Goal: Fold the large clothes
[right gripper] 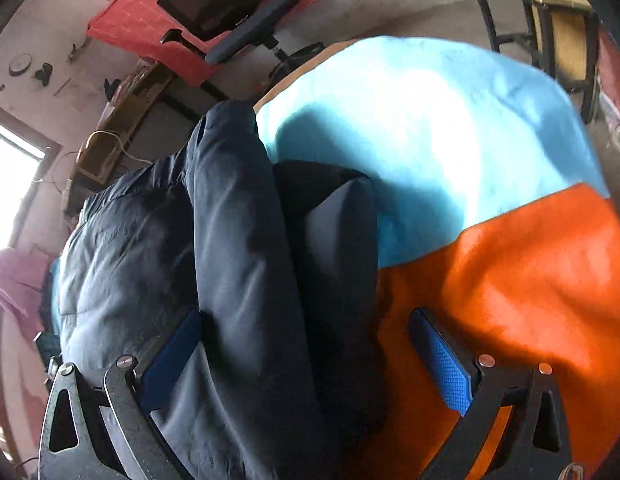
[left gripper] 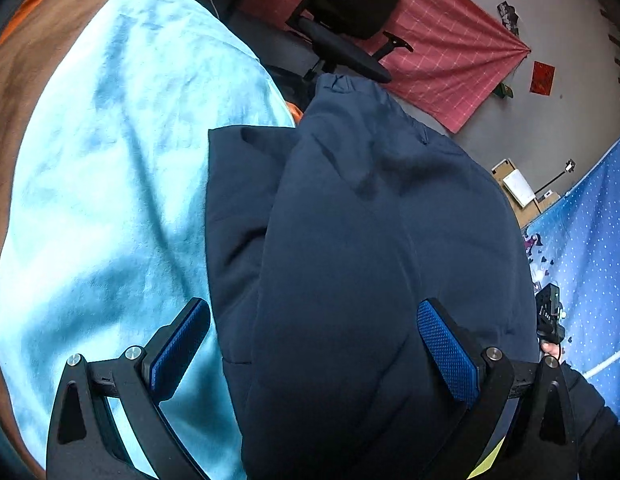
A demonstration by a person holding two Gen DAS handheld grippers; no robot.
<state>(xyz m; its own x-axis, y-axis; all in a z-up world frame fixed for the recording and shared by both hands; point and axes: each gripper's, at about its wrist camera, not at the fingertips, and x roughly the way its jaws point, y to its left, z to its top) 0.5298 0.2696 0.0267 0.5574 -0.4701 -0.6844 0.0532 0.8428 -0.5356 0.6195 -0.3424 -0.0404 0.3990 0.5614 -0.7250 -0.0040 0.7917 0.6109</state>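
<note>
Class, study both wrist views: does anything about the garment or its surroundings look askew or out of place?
The navy garment lies bunched in thick uneven folds on the light blue cloth, its edges not lined up. Both grippers, left and right, are open.

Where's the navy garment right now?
In both wrist views the navy garment lies bunched on the light blue blanket, between each open tool's fingers, beside the orange blanket.

Navy garment [left gripper: 370, 240], mottled light-blue cloth [left gripper: 109, 200], orange cloth [right gripper: 510, 280], red-checked wall cloth [left gripper: 450, 52]
</note>
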